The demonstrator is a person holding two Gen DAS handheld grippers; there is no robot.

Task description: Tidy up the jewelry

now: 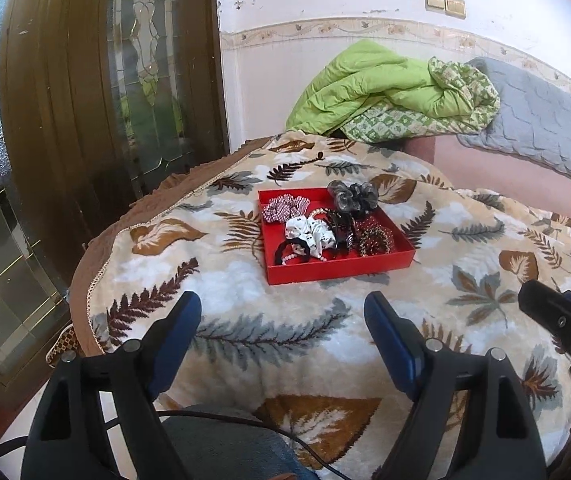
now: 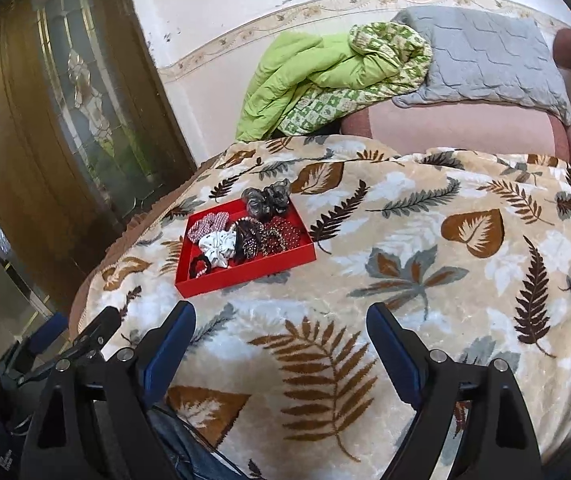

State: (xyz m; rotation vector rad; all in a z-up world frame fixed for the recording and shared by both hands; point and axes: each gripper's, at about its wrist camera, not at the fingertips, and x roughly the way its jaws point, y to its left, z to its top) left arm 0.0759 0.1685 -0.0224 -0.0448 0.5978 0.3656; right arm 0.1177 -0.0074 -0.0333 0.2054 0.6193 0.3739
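Jewelry gathered in red tray (image 1: 337, 268) at twelve o'clock from left gripper (image 1: 283, 314), on leaf-print blanket (image 1: 245, 332); grey scrunchie (image 1: 351, 196) overhanging far rim. Both tongs spread wide, empty, right gripper (image 2: 281, 322) with tray at eleven o'clock, probably done or pausing.

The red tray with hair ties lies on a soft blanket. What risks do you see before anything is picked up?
1. The gray scrunchie hangs over the red tray's far rim and may slip out.
2. The items lie tangled, so lifting the white scrunchie may drag others along.
3. The soft blanket may let the tray tip if pressed.
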